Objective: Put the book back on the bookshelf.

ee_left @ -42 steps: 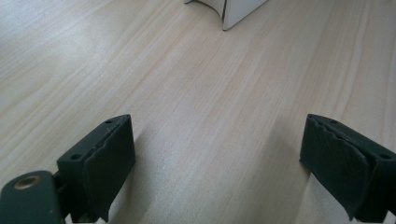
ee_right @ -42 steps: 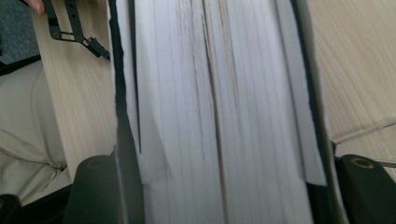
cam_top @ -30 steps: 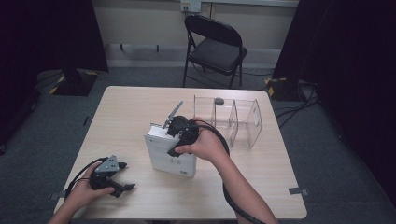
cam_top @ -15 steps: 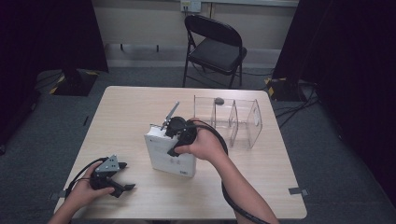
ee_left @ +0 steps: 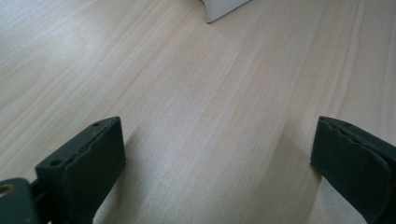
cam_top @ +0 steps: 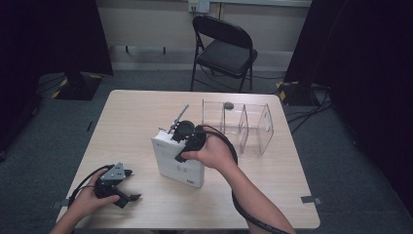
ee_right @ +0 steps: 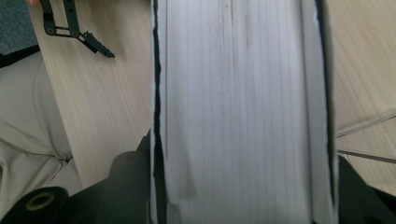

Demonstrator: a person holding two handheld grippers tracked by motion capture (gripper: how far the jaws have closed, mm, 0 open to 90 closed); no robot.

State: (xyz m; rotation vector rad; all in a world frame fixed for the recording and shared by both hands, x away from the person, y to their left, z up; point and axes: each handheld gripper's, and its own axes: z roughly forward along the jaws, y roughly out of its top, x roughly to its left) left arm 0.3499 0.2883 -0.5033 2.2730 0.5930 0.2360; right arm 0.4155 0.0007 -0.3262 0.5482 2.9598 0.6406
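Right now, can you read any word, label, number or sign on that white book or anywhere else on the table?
White book, front cover: small reddish marks low down, too small and blurred to read.
White book, page edge in the right gripper view: no print.
Clear organizer: no label seen.
Table: no text.

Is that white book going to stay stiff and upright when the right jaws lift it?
The book is thick, so probably stiff and fairly heavy. Standing on edge, it may tip if nudged. The right gripper straddles its page block; smooth covers could slip.
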